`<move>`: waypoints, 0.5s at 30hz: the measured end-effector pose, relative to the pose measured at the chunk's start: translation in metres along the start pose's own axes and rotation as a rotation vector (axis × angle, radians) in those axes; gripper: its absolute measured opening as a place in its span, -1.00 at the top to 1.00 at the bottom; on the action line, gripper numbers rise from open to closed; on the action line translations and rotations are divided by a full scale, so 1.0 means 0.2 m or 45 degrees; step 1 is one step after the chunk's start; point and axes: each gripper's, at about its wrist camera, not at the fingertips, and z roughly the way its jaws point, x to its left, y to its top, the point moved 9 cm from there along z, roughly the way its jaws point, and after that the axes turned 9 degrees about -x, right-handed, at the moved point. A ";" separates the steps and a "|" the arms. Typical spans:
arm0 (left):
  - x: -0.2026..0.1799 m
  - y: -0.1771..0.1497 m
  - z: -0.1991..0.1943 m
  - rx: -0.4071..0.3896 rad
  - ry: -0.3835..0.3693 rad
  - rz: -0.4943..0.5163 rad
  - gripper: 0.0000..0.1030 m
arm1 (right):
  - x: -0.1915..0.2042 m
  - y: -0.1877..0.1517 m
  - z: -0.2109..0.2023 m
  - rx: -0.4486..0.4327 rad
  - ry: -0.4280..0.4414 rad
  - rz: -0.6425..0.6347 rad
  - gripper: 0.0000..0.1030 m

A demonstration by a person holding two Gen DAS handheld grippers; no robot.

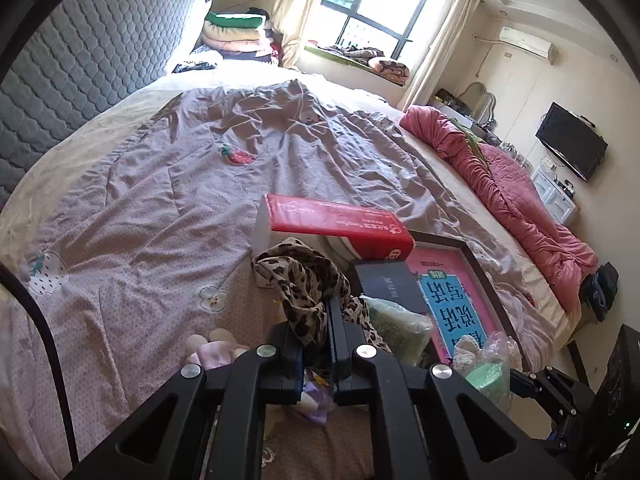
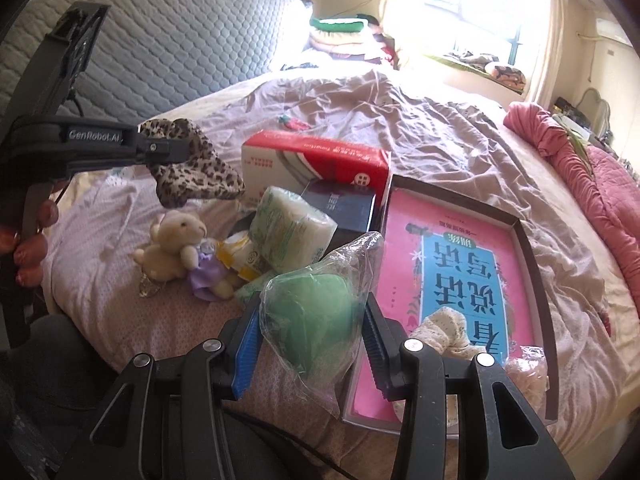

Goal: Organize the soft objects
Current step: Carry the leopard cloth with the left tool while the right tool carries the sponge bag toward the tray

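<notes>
Left claw [image 2: 188,148] clenched on leopard-print cloth [image 2: 196,168] above the bed [image 2: 440,128], right claw [image 2: 308,344] spread around, touching, bagged green sponge [image 2: 308,320] beside pink book [image 2: 460,264].

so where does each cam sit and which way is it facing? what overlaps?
Left wrist: on the left gripper, low over the bed, facing the window; its own fingers are shut on the leopard-print cloth; the right gripper's body shows at the lower right edge.
Right wrist: on the right gripper, facing the headboard and window; its fingers flank the bagged green item; the left gripper and the person's fingers show at left.
Shared: leopard-print cloth, red tissue box, pink book, bagged green item.
</notes>
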 end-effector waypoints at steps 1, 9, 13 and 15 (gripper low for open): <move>-0.03 0.00 -0.02 -0.011 -0.006 0.014 0.83 | -0.01 0.01 -0.01 -0.010 -0.005 0.008 0.07; -0.28 -0.04 -0.13 -0.032 -0.075 0.077 0.83 | -0.08 0.07 -0.10 -0.095 -0.039 0.068 0.07; -0.36 -0.08 -0.14 -0.013 -0.079 0.119 0.83 | -0.11 0.08 -0.13 -0.117 -0.044 0.092 0.07; -0.40 -0.10 -0.15 0.001 -0.089 0.125 0.83 | -0.13 0.08 -0.14 -0.130 -0.050 0.102 0.07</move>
